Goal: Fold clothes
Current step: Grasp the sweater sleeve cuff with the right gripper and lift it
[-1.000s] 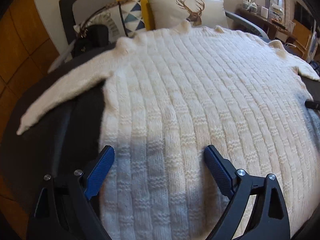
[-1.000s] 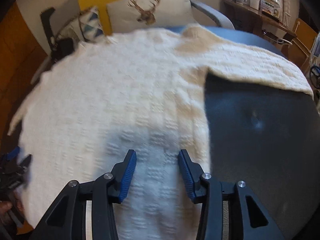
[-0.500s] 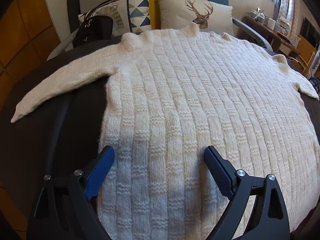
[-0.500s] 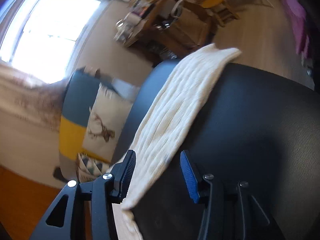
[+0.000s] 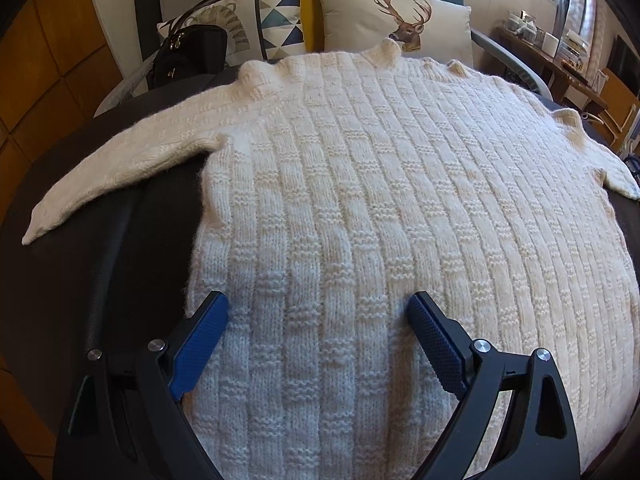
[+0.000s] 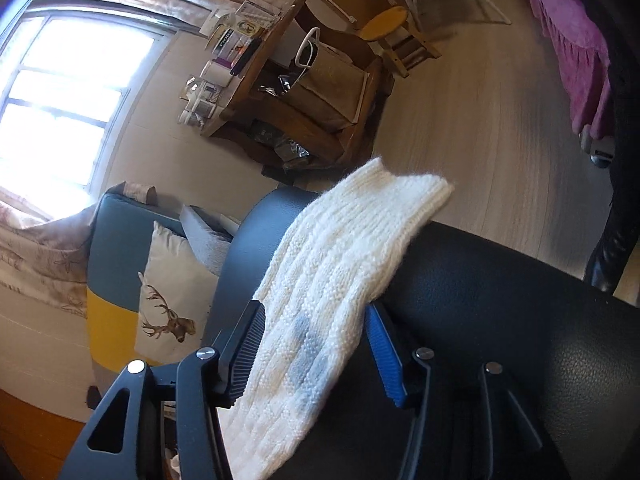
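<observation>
— Where is the sweater?

— My left view has the cream knit sweater (image 5: 360, 208) spread flat across the dark surface (image 5: 80, 280), filling most of the frame. Its collar points toward the top centre, just below a deer cushion (image 5: 396, 20). 1 sleeve (image 5: 120, 168) runs out toward the left edge of the frame; the other sleeve (image 5: 600, 160) trails off at the right edge.

— And your left fingers?

— My left gripper (image 5: 318, 322) sits at the bottom of the frame above the sweater's lower body, its 2 fingers (image 5: 200, 340) spread wide with nothing between them. Whether the tips touch the knit, I cannot tell.

— What about the right?

— My right gripper (image 6: 314, 344) is rolled hard to one side, so the room looks tilted. The 2 fingers (image 6: 382, 352) stand apart, 1 on each side of a sleeve (image 6: 340, 272) that lies between them and runs up toward the centre of the frame, its cuff overhanging the dark surface's edge. They bracket the sleeve without pinching it.

— Anything else around?

— A black handbag (image 5: 188, 56) and a patterned cushion (image 5: 264, 16) in the upper left of my left view; a wooden desk (image 6: 296, 92) and a bright window (image 6: 68, 96) in the upper part of my right view.
</observation>
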Motion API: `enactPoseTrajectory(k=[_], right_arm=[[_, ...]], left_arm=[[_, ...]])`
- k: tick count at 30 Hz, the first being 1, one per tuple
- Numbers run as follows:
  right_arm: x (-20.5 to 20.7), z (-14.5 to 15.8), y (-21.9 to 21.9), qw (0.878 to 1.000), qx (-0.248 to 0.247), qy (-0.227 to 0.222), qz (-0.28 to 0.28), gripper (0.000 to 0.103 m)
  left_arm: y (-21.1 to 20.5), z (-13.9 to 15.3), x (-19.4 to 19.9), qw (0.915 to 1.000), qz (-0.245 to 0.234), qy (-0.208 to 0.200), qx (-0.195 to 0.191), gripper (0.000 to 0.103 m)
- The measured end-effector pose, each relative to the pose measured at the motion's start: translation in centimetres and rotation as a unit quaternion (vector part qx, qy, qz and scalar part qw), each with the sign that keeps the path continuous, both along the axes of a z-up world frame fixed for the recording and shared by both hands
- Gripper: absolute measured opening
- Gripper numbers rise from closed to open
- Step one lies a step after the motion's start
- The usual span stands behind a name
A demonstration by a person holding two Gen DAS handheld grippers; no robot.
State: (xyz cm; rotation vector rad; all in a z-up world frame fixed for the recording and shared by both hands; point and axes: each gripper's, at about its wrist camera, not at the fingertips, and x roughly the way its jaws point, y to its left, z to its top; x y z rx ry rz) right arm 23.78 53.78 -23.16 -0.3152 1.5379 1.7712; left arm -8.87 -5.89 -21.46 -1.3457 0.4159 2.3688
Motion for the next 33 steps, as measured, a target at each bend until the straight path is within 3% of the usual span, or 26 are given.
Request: enactPoseTrajectory(k=[5, 8, 9, 10, 11, 17, 22, 27, 33], right_arm=[[1.0, -0.9, 0.4, 0.998, -0.013, 0.054, -0.015, 0.054], [0.7, -0.6, 0.6, 1.000, -0.011, 0.027, 0.001, 0.048], [0.5, -0.5, 0.6, 1.000, -0.009, 0.013, 0.005, 0.023], [0.4, -0.4, 0.5, 1.000, -0.010, -0.019, 0.000, 0.007], [0.2, -0.4, 0.4, 0.999, -0.009, -0.047, -0.004, 0.004], [-0.5, 1.2, -0.7, 0.999, 0.035, -0.036, 0.005, 0.004], [-3.8, 6.5, -3.1, 0.992, 0.105, 0.022, 0.072, 0.004], [-10.8, 12.8, -8.1, 0.961, 0.184, 0.052, 0.200, 0.004], [-21.1, 17.3, -18.8, 0.897, 0.241, 0.080, 0.362, 0.004]], left_arm=[[-0.1, 0.0, -0.2, 1.0000, -0.001, -0.006, 0.004, 0.094], [-0.1, -0.1, -0.2, 1.0000, -0.001, -0.007, 0.004, 0.094], [0.0, -0.1, -0.2, 1.0000, -0.001, -0.008, 0.004, 0.094], [0.0, -0.1, -0.2, 1.0000, 0.000, -0.008, 0.004, 0.094], [0.0, -0.1, -0.2, 1.0000, 0.000, -0.009, 0.004, 0.094], [-0.1, -0.2, -0.2, 0.9999, -0.002, -0.010, 0.003, 0.094], [-0.1, -0.1, -0.3, 0.9999, -0.001, -0.011, 0.007, 0.094], [-0.1, 0.3, 0.0, 0.9997, -0.002, -0.006, 0.022, 0.094], [0.0, 1.1, -0.1, 0.9989, -0.016, -0.001, 0.045, 0.094]])
